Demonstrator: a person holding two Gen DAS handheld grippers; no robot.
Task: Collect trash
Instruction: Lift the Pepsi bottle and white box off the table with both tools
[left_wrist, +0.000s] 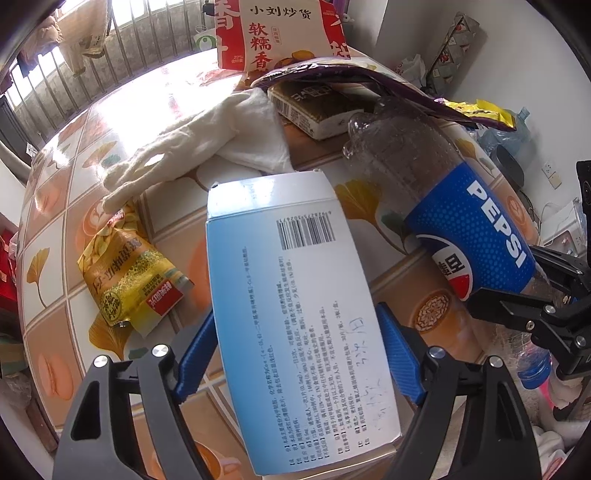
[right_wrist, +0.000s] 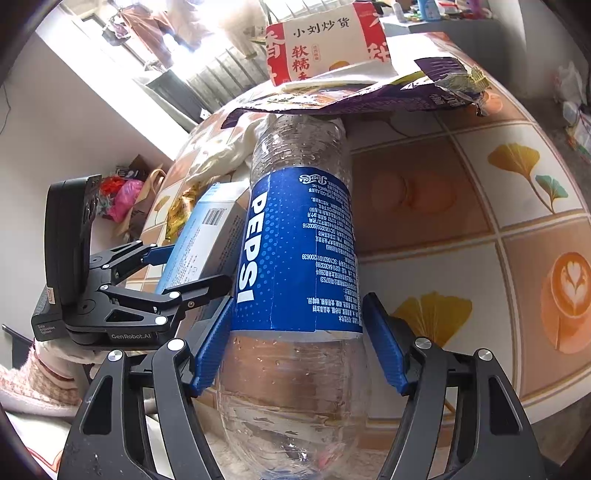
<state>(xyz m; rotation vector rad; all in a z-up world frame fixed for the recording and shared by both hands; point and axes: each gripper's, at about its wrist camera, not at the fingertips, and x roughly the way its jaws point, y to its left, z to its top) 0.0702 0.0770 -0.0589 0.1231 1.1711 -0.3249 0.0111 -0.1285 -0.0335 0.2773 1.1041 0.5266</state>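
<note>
Right now your left gripper has its blue fingers clamped on the pale blue box, lifted over the desk. Your right gripper holds the Pepsi bottle by its sides, its base under the purple wrapper.

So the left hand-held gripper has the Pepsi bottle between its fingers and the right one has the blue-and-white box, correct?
Swapped. The left wrist view shows the left hand-held gripper around the blue-and-white box; the right wrist view shows the right hand-held gripper around the Pepsi bottle.
</note>
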